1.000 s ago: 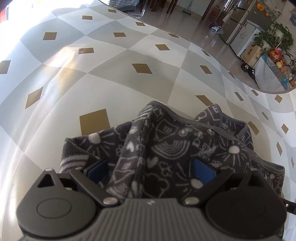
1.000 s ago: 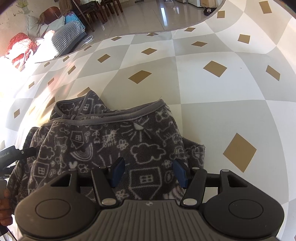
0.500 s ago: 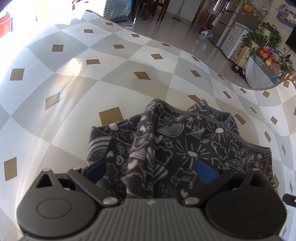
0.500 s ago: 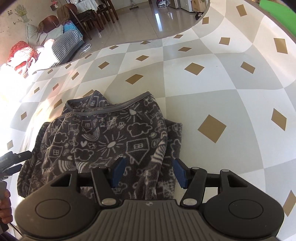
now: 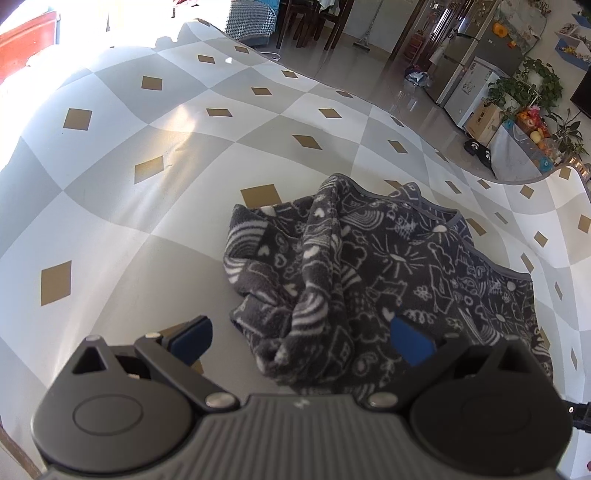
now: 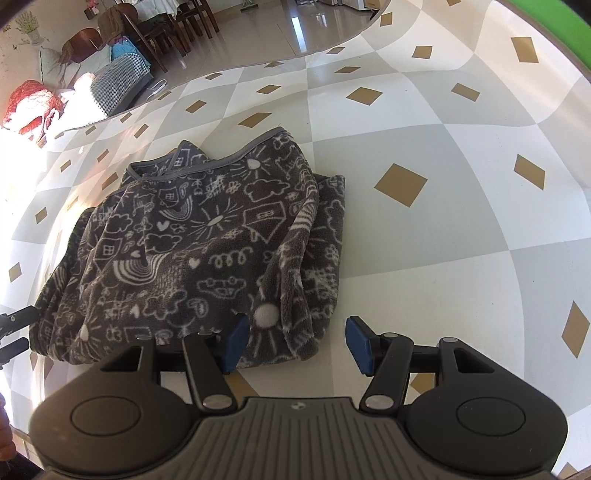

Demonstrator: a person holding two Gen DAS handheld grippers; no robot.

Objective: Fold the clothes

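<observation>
A dark grey fleece garment [image 5: 388, 266] printed with white doodles lies folded in a rough rectangle on the checkered table cloth [image 5: 147, 229]. My left gripper [image 5: 301, 341] hovers open over the bundle's near left corner; its blue pads [image 5: 192, 338] stand wide apart and press nothing. In the right wrist view the same garment [image 6: 207, 240] fills the middle left. There my right gripper [image 6: 297, 343] is open at the near right corner, where a fold of cloth lies loosely below the gap. The left gripper's black fingertips [image 6: 14, 321] show at that view's left edge.
The cloth [image 6: 424, 258] is grey and white with tan diamonds and stretches bare around the garment. Beyond its far edge are a shiny floor, dark chairs [image 6: 173, 33], a fridge [image 5: 476, 74] and potted plants [image 5: 528, 88]. A green surface [image 6: 550, 22] borders the right wrist view's top right.
Both grippers have drawn back from the garment and slightly up, so it looks smaller and farther off. It lies still on the cloth. The jaws keep the same width.
</observation>
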